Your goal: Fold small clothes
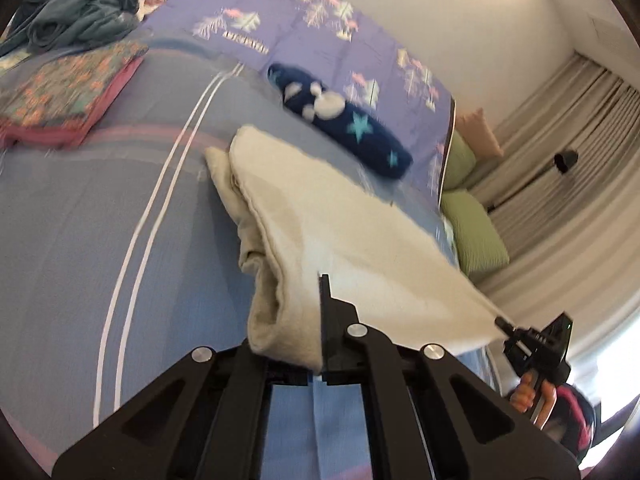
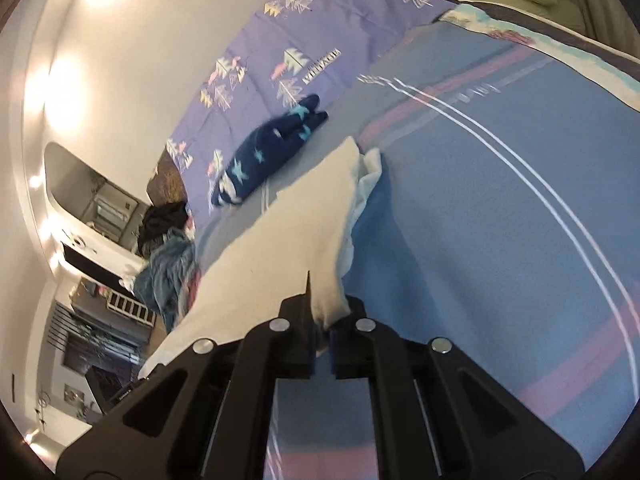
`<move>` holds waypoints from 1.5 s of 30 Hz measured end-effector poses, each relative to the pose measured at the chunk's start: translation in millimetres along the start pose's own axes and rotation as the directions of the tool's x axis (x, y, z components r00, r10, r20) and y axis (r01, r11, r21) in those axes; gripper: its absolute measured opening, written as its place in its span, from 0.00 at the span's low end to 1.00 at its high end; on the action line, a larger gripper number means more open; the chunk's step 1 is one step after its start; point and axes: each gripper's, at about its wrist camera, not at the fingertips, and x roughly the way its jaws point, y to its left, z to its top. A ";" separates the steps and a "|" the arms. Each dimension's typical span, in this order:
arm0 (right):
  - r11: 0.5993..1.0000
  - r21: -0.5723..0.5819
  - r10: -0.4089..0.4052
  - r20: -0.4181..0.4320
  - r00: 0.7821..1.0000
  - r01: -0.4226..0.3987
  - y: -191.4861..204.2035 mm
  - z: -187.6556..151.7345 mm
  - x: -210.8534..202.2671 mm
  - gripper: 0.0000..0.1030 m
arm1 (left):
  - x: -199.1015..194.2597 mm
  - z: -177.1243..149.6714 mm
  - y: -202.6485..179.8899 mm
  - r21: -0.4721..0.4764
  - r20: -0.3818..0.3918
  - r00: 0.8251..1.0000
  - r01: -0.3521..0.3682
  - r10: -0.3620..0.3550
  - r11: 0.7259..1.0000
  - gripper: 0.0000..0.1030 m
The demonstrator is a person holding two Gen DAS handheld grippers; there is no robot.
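Left tool [image 1: 322,344] was clamped on one corner of the cream cloth [image 1: 320,216], fabric pinched right at the fingertips. Right tool [image 2: 320,328] was closed on the opposite corner of the same cloth [image 2: 280,240]; it also showed in the left wrist view [image 1: 520,332], off to the right of the left tool. Cloth hung stretched between both tools, raised off the bed [image 1: 100,220], far end drooping and touching the cover ahead. Judged mid-fold: this piece was lifted but not yet laid over itself or set down. Beyond the cloth, a navy star-print garment [image 1: 344,120] lay bunched, seemingly unfolded. Far left of the left tool, a floral folded stack [image 1: 68,92] looked done. Blue heap [image 1: 76,8] behind it seemed left to do.
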 end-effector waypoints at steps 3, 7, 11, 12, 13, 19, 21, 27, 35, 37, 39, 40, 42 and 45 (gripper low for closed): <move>0.999 0.043 -0.027 -0.032 0.999 0.029 -20.5 -28.7 -18.6 0.04 | -18.3 -41.3 -6.2 0.009 -0.048 0.998 -0.031 0.031 0.999 0.02; 0.995 0.066 -0.075 -0.072 0.995 0.080 -43.6 -57.8 -27.7 0.04 | -36.8 -82.0 -6.1 0.021 -0.099 0.993 -0.059 0.061 0.998 0.02; 0.986 0.053 -0.150 -0.081 0.985 0.155 -54.9 -67.6 -26.0 0.11 | -39.1 -96.7 4.0 0.087 -0.106 0.981 -0.151 0.160 0.985 0.08; 0.986 0.050 -0.155 -0.073 0.985 0.159 -55.2 -68.3 -28.4 0.13 | -39.0 -96.9 7.2 0.085 -0.101 0.978 -0.177 0.185 0.981 0.14; 0.983 0.042 -0.178 -0.057 0.982 0.180 -54.5 -68.2 -33.6 0.20 | -42.7 -97.8 11.2 0.075 -0.088 0.973 -0.206 0.212 0.976 0.18; 0.929 -0.106 -0.342 0.132 0.931 0.356 -28.4 -60.1 -56.8 0.34 | -78.4 -78.7 15.6 0.084 0.092 0.932 -0.358 0.350 0.930 0.18; 0.923 -0.172 -0.320 0.158 0.934 0.346 -10.6 -58.5 -51.7 0.34 | -82.9 -70.6 8.8 0.100 0.136 0.933 -0.347 0.333 0.933 0.18; 0.888 -0.362 -0.257 0.122 0.959 0.283 30.4 -69.2 -13.9 0.33 | -31.9 -67.1 -11.6 0.230 0.062 0.955 -0.296 0.289 0.927 0.18; 0.799 -0.387 -0.457 0.107 0.883 0.460 12.2 -65.9 8.9 0.34 | -46.3 -80.3 34.2 0.130 0.067 0.925 -0.379 0.373 0.916 0.46; 0.792 -0.387 -0.457 0.137 0.879 0.472 20.0 -59.3 3.7 0.36 | -55.0 -78.5 41.2 0.122 0.086 0.909 -0.415 0.407 0.902 0.46; 0.813 -0.371 -0.430 0.135 0.893 0.448 25.6 -52.4 2.5 0.37 | -60.3 -77.3 44.2 0.101 0.109 0.903 -0.426 0.415 0.899 0.46; 0.820 -0.368 -0.420 0.135 0.898 0.439 28.7 -51.7 2.7 0.39 | -60.8 -77.0 43.4 0.092 0.115 0.905 -0.421 0.411 0.902 0.46; 0.821 -0.381 -0.406 0.135 0.904 0.426 35.3 -54.8 3.1 0.41 | -61.8 -75.7 42.9 0.092 0.116 0.909 -0.412 0.401 0.907 0.46; 0.804 -0.434 -0.392 0.129 0.911 0.407 52.4 -67.2 11.5 0.44 | -56.4 -74.7 36.9 0.129 0.109 0.912 -0.408 0.396 0.904 0.46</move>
